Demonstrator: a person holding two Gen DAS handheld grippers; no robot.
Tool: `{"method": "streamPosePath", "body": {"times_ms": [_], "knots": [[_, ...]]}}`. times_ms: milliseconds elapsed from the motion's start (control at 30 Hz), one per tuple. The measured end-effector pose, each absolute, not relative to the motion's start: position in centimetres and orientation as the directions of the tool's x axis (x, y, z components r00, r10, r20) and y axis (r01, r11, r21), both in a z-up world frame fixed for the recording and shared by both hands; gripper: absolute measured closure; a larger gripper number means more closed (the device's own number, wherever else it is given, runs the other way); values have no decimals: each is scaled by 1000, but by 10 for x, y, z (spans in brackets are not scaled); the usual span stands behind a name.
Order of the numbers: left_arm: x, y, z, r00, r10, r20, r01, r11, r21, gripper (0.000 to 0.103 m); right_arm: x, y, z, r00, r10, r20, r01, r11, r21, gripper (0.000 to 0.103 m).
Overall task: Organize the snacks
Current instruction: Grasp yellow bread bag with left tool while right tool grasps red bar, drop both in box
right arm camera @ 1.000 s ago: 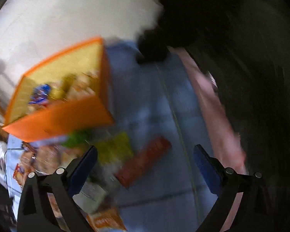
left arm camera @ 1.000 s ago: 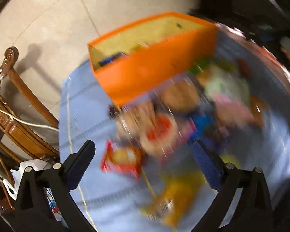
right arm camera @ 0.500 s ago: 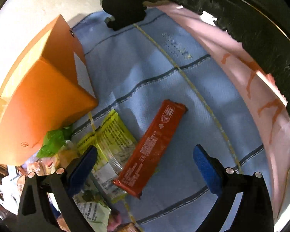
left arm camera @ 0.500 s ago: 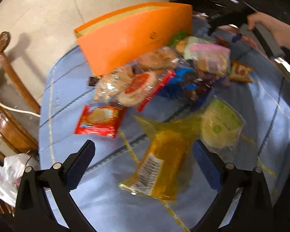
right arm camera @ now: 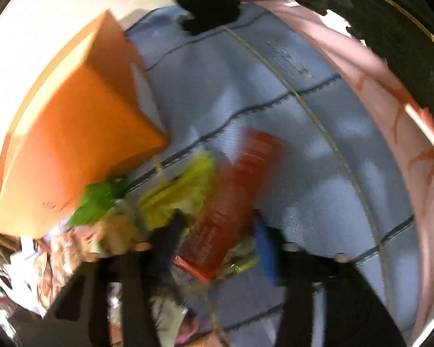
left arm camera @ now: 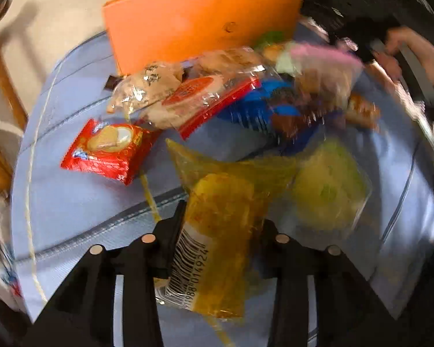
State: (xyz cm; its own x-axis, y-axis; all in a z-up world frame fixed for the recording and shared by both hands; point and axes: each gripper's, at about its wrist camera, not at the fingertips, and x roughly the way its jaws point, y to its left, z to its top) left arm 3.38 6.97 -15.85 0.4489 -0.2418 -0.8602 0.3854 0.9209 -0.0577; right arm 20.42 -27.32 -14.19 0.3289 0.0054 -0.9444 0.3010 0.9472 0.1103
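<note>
Left wrist — red packet [left arm camera: 107, 151] beside yellow packet [left arm camera: 217, 240]

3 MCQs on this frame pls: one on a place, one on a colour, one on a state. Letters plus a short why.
1. Where does the red biscuit pack lie in the left wrist view?
A. inside the box
B. on the blue cloth, left of the yellow packet
C. between the right gripper's fingers

2. What colour is the box?
A. orange
B. green
C. white

3. What is the state of the left gripper?
A. wide open over bare cloth
B. out of view
C. closed in around the yellow packet

Answers:
1 B: it rests flat on the blue cloth, apart from the yellow packet and to its left.
2 A: both views show orange walls.
3 C: both fingers press against the packet's sides.
</note>
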Motion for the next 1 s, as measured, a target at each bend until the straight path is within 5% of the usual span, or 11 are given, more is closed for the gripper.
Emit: {"method": "streamPosePath", "body": {"times_ms": [267,500,767,1000], "knots": [[22,61,-142,441,-168,-881,328,944,-16,66,184,-255,-126,343,0,-939,231,969,85,79],[26,55,-81,550,-219,-806,227,968,-108,66,155,-258,-79,412,40,-910,174,977,122,79],[107,31,0,651,-160,-742,192,980,-43,66,176,-220,3,549,135,-825,-22,989,147,79],[205,20,37,667,-59,-743,108,994,18,66,252,-188,14,564,128,-816,-92,992,92,79]]}}
